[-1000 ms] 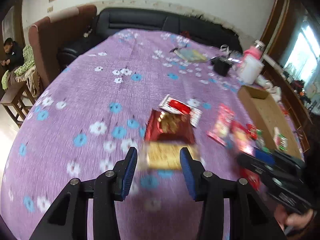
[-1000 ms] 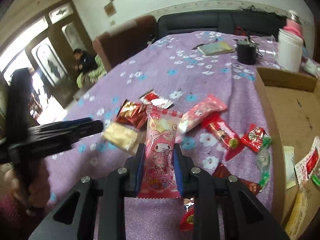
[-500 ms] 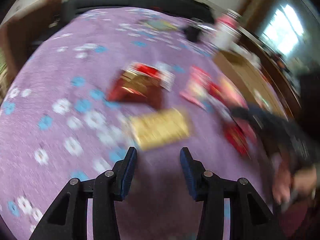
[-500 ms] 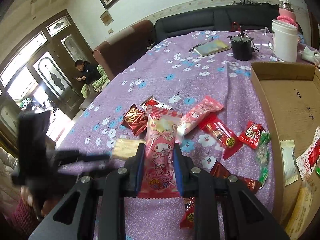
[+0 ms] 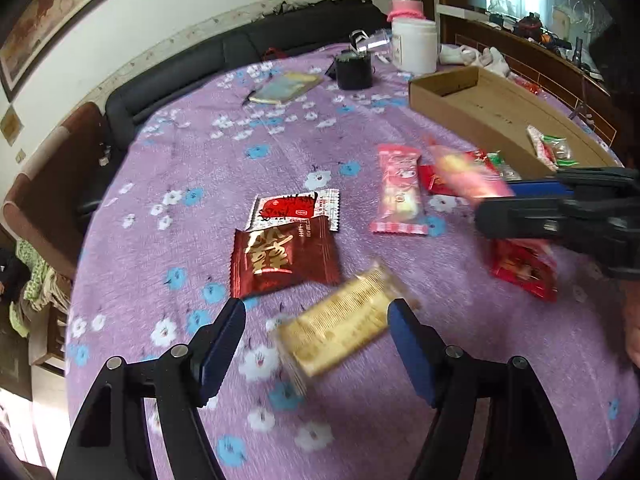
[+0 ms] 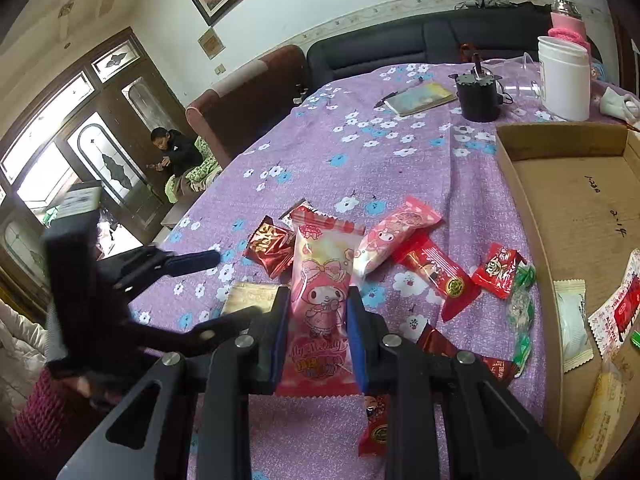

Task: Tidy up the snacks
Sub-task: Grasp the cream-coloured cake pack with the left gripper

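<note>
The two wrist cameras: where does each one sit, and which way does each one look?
Left wrist: sits on the left gripper, looks down at the purple tablecloth; its jaws are opening around the yellow snack, and the right gripper shows at right.
Right wrist: sits on the right gripper, shut on the pink snack; a sleeve and the left gripper show at left.
Shared: the dark red snack, the cardboard box, the white jar.

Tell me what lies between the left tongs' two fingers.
A gold packet, blurred, lies on the purple cloth between the opening jaws of the left tongs; neither pad presses on it. The left wrist view shows this.
</note>
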Action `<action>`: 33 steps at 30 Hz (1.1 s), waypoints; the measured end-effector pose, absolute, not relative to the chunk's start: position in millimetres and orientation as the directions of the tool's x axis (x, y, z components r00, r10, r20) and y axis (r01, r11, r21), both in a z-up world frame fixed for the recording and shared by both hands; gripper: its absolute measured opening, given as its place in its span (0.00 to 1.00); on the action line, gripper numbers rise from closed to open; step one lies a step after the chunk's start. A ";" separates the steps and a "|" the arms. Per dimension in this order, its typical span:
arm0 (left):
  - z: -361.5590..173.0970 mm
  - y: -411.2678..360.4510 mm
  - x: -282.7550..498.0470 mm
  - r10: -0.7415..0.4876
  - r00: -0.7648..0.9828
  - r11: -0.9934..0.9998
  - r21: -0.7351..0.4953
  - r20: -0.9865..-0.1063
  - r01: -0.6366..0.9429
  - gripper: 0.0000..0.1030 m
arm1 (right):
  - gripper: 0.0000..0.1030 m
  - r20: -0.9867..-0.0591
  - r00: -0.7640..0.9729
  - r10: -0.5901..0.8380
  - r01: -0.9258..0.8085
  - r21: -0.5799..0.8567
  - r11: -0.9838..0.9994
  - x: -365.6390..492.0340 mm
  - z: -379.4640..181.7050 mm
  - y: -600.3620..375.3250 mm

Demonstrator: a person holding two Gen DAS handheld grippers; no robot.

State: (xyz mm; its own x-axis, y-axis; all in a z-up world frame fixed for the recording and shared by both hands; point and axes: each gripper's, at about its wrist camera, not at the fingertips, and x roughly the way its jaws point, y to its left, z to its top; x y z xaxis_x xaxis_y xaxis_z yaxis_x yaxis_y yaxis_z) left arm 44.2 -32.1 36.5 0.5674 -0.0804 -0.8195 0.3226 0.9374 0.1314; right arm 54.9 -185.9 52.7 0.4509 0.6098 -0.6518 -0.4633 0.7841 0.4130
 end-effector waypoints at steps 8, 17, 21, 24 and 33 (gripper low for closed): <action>31.8 -36.4 32.0 -0.266 0.427 0.903 -0.069 -0.864 0.425 0.75 | 0.25 -0.647 0.451 0.615 -0.452 0.428 0.783 57.4 53.1 -190.1; 29.8 -55.2 30.4 -0.135 0.511 0.916 0.090 -0.849 0.392 0.75 | 0.25 -0.653 0.453 0.607 -0.451 0.419 0.788 57.2 51.9 -188.9; 20.7 -51.5 44.1 -0.102 0.495 0.903 0.129 -0.863 0.410 0.75 | 0.25 -0.656 0.449 0.607 -0.446 0.425 0.788 58.5 50.3 -189.5; 18.8 -41.1 50.6 -0.159 0.454 0.914 0.044 -0.877 0.404 0.76 | 0.25 -0.655 0.450 0.607 -0.446 0.424 0.788 57.8 50.8 -189.7; 19.1 -52.0 18.2 -0.111 0.480 0.950 0.049 -0.870 0.308 0.57 | 0.25 -0.663 0.443 0.603 -0.449 0.418 0.790 60.3 47.8 -186.9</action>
